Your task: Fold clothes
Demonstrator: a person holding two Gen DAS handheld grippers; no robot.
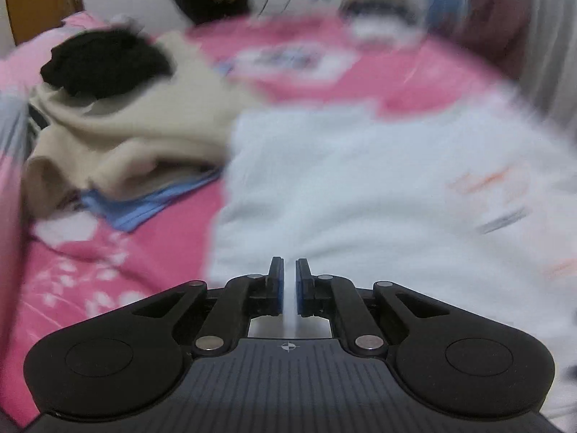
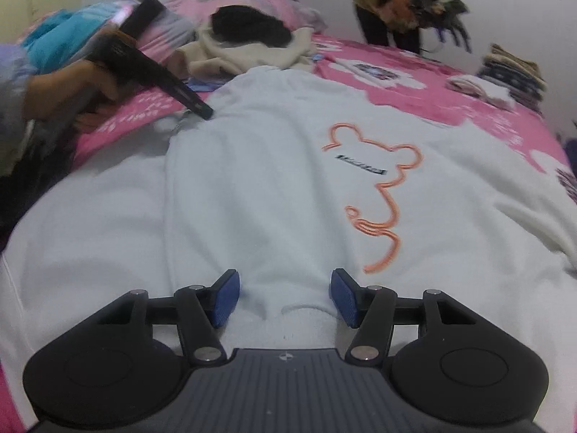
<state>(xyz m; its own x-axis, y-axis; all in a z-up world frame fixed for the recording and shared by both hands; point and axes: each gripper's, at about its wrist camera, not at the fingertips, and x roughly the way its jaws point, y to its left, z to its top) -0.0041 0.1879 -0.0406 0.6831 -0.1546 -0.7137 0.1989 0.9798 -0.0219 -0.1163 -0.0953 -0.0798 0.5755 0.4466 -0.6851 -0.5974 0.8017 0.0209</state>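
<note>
A white fleece sweatshirt (image 2: pixel 274 166) lies spread flat on a bed covered with a pink sheet printed with white flowers (image 2: pixel 407 97). An orange outline of a bear (image 2: pixel 382 187) is stitched on the sweatshirt's front, with a small dark label across its head; the lettering on that label is too blurred to read.

The right claw (image 2: pixel 285 294) hovers low over the near edge of the sweatshirt with its blue pads released and spread wide; the cloth bulges up between them, but the pads do not press on it.

The left claw (image 1: pixel 289 285) is clenched, its blue pads almost together, with a thin strip of the white fabric showing in the narrow gap, so it seems to pinch the sweatshirt. Its own view is smeared by motion. In the right wrist view the left claw (image 2: pixel 202 110), held by a hand (image 2: pixel 75 86), reaches to the sweatshirt's far left edge.

Beyond the sweatshirt sits a heap of unfolded clothes: a cream knitted garment (image 1: pixel 119 133) with a black garment (image 1: pixel 104 61) on top and a blue one (image 1: pixel 144 205) underneath. At the far right of the bed stands a stack of folded clothes (image 2: pixel 508 72). A second person (image 2: pixel 393 3) stands behind the bed handling dark cloth.
</note>
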